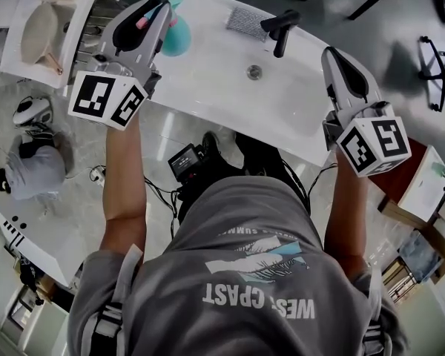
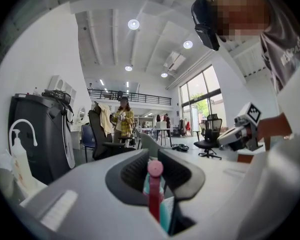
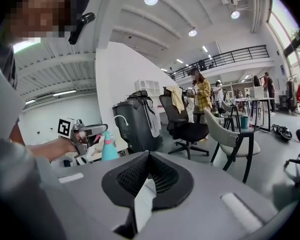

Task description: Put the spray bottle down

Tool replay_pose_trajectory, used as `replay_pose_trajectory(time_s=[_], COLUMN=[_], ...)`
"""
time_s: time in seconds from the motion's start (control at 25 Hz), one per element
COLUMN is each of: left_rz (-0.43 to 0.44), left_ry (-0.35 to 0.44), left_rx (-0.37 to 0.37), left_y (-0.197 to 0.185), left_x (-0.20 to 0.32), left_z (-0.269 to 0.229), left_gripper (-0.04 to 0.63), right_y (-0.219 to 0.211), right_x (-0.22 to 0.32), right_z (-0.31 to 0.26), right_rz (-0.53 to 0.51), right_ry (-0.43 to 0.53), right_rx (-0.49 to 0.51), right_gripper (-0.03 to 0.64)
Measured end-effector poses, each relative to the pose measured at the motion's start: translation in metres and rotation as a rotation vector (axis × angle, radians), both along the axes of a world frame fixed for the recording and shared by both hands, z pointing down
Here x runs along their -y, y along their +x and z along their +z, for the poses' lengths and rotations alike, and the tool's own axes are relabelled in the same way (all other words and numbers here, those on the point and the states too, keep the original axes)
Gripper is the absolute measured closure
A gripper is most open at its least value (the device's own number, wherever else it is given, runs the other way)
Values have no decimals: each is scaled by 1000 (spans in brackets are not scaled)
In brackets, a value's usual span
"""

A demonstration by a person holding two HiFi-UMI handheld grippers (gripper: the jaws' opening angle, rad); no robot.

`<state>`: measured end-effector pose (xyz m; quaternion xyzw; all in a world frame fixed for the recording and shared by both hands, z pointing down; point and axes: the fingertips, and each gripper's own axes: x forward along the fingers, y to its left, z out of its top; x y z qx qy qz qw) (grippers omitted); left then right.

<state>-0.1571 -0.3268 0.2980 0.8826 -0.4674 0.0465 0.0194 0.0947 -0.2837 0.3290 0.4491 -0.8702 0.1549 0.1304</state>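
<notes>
My left gripper point(image 1: 162, 10) is shut on a teal spray bottle point(image 1: 176, 37) with a pink trigger, over the far left end of the white sink counter point(image 1: 208, 95). In the left gripper view the pink top and teal body of the spray bottle point(image 2: 155, 184) sit between the jaws of the left gripper point(image 2: 155, 156). The right gripper view shows that spray bottle point(image 3: 109, 148) hanging upright under the left gripper point(image 3: 85, 134). My right gripper point(image 1: 332, 54) hovers at the counter's right end. Its jaws point(image 3: 149, 156) meet at the tips, with only a pale strip in the slit.
A black faucet point(image 1: 280, 30), a drain point(image 1: 254, 71) and a grey cloth point(image 1: 245, 21) are on the counter. A white stand with a bowl point(image 1: 41, 28) is to the left. A black machine point(image 2: 45, 134), chairs and a standing person point(image 2: 124, 121) are farther off.
</notes>
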Motion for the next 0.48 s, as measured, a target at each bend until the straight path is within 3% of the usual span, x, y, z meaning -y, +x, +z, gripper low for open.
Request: replay_pose_trajectory(time_s=[0.48], left_rz=[-23], left_ry=[-26], left_rx=[-19], left_y=[-5], left_x=[38], left_z=[37], left_gripper=[538], right_y=[1], right_x=[11], right_z=[21], right_rz=[1], right_ry=[-50], right_rx=[-28], right_gripper=[615])
